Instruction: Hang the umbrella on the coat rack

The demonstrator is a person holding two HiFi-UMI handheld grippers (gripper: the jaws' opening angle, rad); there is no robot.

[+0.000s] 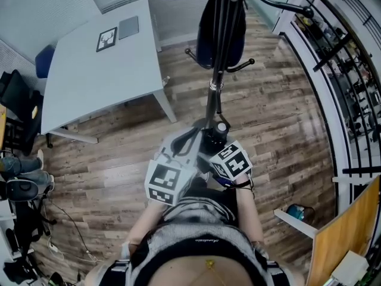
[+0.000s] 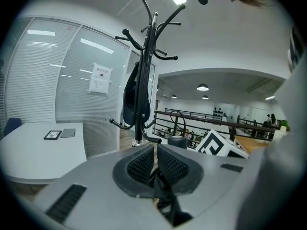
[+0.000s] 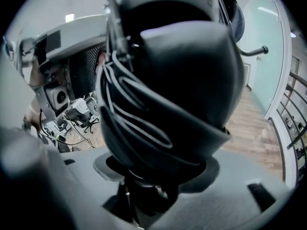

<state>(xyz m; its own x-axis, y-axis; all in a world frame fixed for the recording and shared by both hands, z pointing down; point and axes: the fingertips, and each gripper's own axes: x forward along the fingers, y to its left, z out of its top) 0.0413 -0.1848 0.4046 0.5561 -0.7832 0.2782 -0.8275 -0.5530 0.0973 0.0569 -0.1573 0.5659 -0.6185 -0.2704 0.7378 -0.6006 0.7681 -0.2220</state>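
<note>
A folded black umbrella (image 3: pixel 168 80) fills the right gripper view, and my right gripper (image 3: pixel 148 178) is shut on its lower end. In the head view the umbrella (image 1: pixel 213 140) is a dark lump between the two marker cubes, close to the foot of the black coat rack (image 1: pixel 217 70). My left gripper (image 2: pixel 156 150) is shut on a thin black strap (image 2: pixel 164 193) that hangs out below its pads. From there the coat rack (image 2: pixel 144 80) rises just ahead, its curved hooks free at the top. The two grippers (image 1: pixel 191 140) (image 1: pixel 212 151) nearly touch each other.
A dark bag (image 1: pixel 205 40) hangs on the coat rack. A white table (image 1: pixel 89 82) with a framed card (image 1: pixel 106 39) and a grey pad (image 1: pixel 128 27) stands at the left. A black railing (image 1: pixel 333 94) curves along the right; cables and a chair (image 1: pixel 21 189) lie at the far left.
</note>
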